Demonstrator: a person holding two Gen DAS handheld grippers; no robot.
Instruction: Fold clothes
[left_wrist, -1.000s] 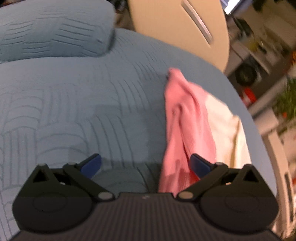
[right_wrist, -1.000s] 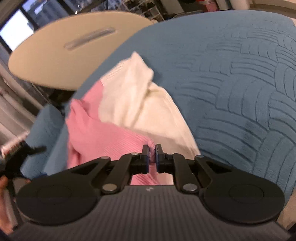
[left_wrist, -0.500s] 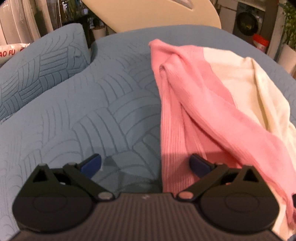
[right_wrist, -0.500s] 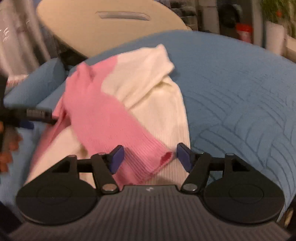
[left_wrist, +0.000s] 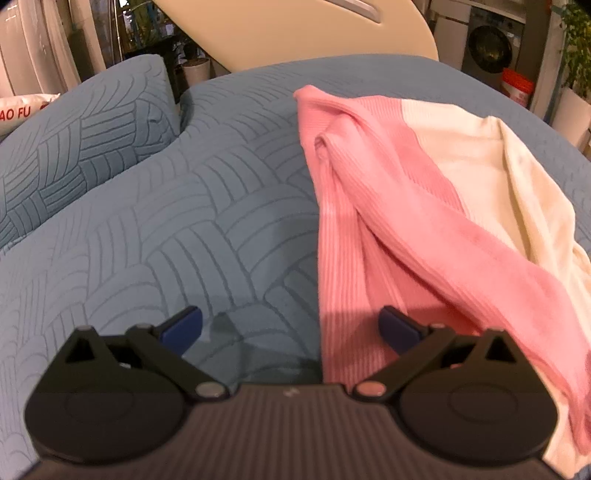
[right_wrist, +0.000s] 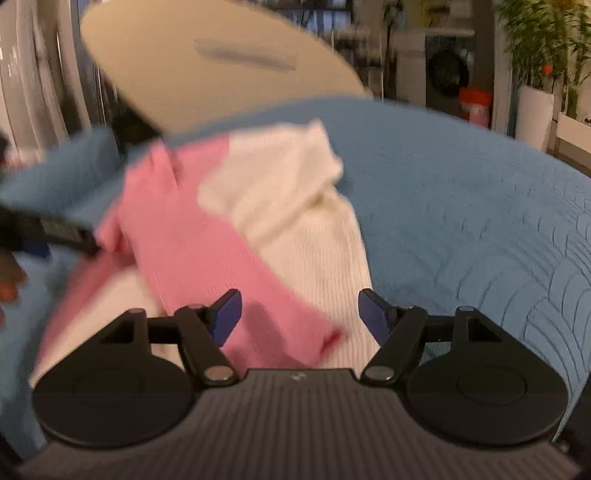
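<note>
A pink-and-cream knitted sweater (left_wrist: 424, 206) lies on the blue quilted bed (left_wrist: 166, 229), a pink sleeve folded diagonally across its body. My left gripper (left_wrist: 291, 326) is open just above the sweater's near left hem, nothing between its fingers. In the right wrist view the same sweater (right_wrist: 280, 221) lies ahead, the pink sleeve cuff (right_wrist: 314, 332) resting between the open fingers of my right gripper (right_wrist: 299, 314), untouched. The left gripper (right_wrist: 55, 236) and a hand show at that view's left edge.
A blue pillow (left_wrist: 81, 147) lies at the bed's back left. A beige headboard (left_wrist: 314, 29) stands behind the bed. A washing machine (left_wrist: 487, 44), an orange-lidded bucket (left_wrist: 517, 85) and potted plants (right_wrist: 539, 48) stand beyond the bed's right side.
My right gripper opened and let go of the pink sleeve, which now lies across the sweater. My left gripper swung round and came low over the sweater's left hem, staying open.
</note>
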